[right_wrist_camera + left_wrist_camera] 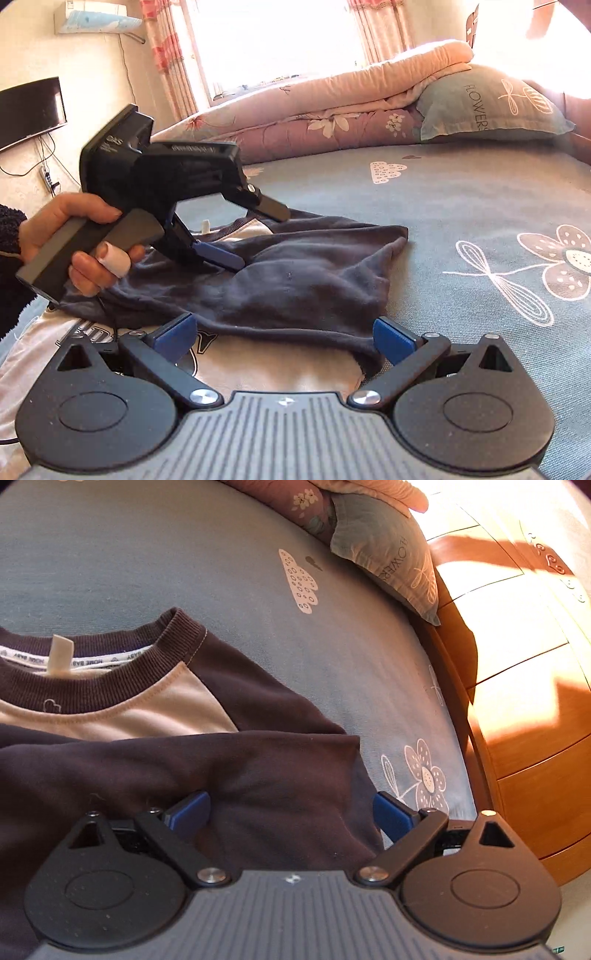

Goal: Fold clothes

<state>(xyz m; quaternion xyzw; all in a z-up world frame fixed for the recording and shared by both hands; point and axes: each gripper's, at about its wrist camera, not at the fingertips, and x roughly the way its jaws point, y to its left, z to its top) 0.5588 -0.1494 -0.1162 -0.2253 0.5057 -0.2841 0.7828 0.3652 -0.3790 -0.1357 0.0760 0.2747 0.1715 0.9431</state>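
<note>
Hand (70, 236): at far left of the right wrist view, wrapped round the grey handle of the left claw; one finger wears a white band.
Left claw (291, 814): wide open, blue pads spread apart, gripping nothing; the left pad rests on the dark sleeve, the right pad sits at the sleeve's edge above the sheet. In the right wrist view its lower blue finger (221, 256) touches the dark cloth.
Shirt (155, 709): lies flat on the bed, collar away from the left camera; dark ribbed neckband with a white tag, beige chest panel, dark sleeves. One dark sleeve (295, 280) is laid across the chest, rumpled, its end toward the right.
Right claw (282, 338): wide open, holding nothing; its pads stand either side of the sleeve's near edge, above the pale printed front of the shirt.
Bed (480, 192): blue-grey sheet with flower prints, shirt near its front left part.
Quilt (332, 107): pink, folded, at the back of the bed.
Pillow (491, 103): grey-green, just right of the quilt.
</note>
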